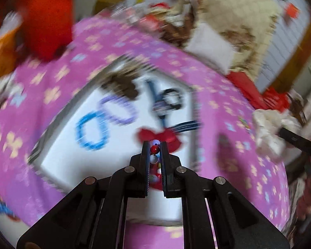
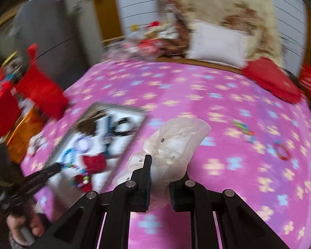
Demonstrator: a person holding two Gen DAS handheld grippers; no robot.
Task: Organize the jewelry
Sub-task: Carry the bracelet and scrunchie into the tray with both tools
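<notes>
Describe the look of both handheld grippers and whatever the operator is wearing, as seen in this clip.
Both are matte black. The left gripper and right gripper each have two flat, narrow fingers on angular linkage arms with round silver pivot pins. No cables or markings show. The person's hand has a grey knitted cuff; the view is blurred.

Two cameras, one riding on each handheld gripper, each looking forward along its own fingers and tilted steeply down at the bed. Both pictures are fisheye-warped and smeared.

Left wrist view: sits close above the white tray (image 1: 58, 145), which fills the middle of the picture; the pink flowered bedspread (image 1: 228, 108) wraps round it. The right gripper (image 1: 280, 131) shows at the right edge.

Right wrist view: looks from further to the right, over open pink flowered bedspread (image 2: 197, 91); the white tray (image 2: 122, 112) lies lower left, with the left gripper (image 2: 59, 167) over it.

Shared: tray, bedspread, the cream patterned pillow (image 1: 238, 10) (image 2: 228, 2) at the head.
</notes>
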